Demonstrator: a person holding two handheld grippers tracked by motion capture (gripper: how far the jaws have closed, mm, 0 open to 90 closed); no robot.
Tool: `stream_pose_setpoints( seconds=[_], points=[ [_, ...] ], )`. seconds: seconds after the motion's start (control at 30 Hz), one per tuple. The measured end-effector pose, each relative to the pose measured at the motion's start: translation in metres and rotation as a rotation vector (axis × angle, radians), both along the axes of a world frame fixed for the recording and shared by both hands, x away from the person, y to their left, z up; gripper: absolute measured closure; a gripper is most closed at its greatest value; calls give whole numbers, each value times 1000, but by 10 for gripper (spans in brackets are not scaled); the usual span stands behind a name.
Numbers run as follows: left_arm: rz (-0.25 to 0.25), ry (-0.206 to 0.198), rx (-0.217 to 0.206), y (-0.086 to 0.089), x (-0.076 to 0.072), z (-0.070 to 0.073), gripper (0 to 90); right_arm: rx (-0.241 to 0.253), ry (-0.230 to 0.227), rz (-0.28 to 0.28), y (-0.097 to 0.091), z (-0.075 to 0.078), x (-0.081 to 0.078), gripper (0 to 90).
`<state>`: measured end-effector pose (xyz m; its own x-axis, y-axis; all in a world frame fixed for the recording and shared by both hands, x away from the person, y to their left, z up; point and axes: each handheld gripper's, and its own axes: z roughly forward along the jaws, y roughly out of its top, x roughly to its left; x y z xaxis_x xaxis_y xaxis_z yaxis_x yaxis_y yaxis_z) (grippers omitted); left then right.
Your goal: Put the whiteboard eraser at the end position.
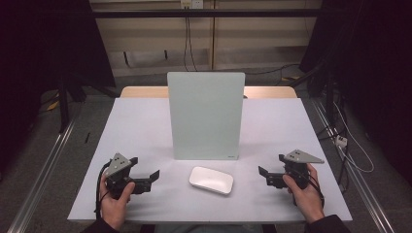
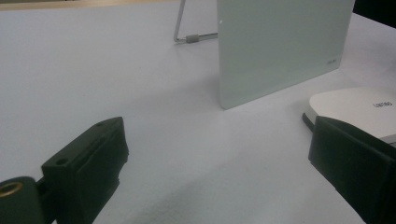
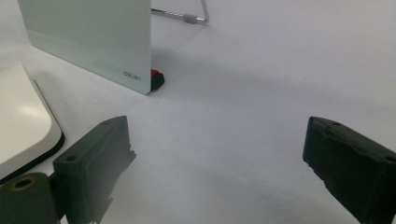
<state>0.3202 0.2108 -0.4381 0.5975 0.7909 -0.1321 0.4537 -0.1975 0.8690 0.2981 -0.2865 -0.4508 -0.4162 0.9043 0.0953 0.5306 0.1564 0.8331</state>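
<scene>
High view, items by size: table [image 1: 141, 126], white top; board [image 1: 206, 115], pale green glass, upright at centre on a wire stand [image 2: 187, 37]; mouse [image 1: 211, 180], white, flat on the table just in front of the board, between the two grippers and apart from both; left gripper [image 1: 154, 175], hand-held, jaws spread wide, holding nothing, mouse to its right; right gripper [image 1: 263, 173], hand-held, jaws spread wide, holding nothing, mouse to its left
</scene>
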Motion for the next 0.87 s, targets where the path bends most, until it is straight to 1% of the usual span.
stream_pose_setpoints(
  seconds=[0.07, 0.13, 0.17, 0.23, 0.27, 0.33, 0.37, 0.47, 0.5, 0.57, 0.7, 0.8, 0.87],
  points=[
    [0, 0, 3, 1, 0, 0, 43, 6, -6, -12, -3, 0, -2, 73],
    [8, 1, 1, 1, 0, 0, 43, 15, -1, -27, -6, 0, -5, 73],
    [8, 0, 0, 1, 0, 0, 43, 11, -5, -31, -7, -1, -6, 73],
    [3, -2, -2, 1, 0, 1, 43, 17, 1, -39, -9, -2, -9, 73],
    [2, -4, -4, 1, 0, 1, 43, 17, 4, -54, -10, -2, -10, 73],
    [4, -6, -5, 2, 0, 1, 43, 23, 8, -59, -13, -2, -12, 73],
    [4, -6, -7, 2, 0, 1, 43, 19, -1, -63, -14, -2, -13, 73],
    [9, -13, -13, 2, -1, 2, 43, 1, -9, -77, -16, -5, -16, 75],
    [11, -12, -11, 1, -1, 2, 43, -2, -6, -84, -17, -6, -16, 76],
    [4, -10, -10, 1, 0, 1, 43, 9, 3, -94, -18, -6, -15, 76],
    [-1, -10, -9, 1, 0, 2, 43, 8, 0, -88, -18, -7, -15, 76],
    [9, -8, -12, 2, 0, 2, 43, 5, -8, -78, -17, -7, -14, 76],
    [15, -8, -22, 3, 0, 3, 43, -3, -14, -79, -17, -7, -14, 76]
  ],
)
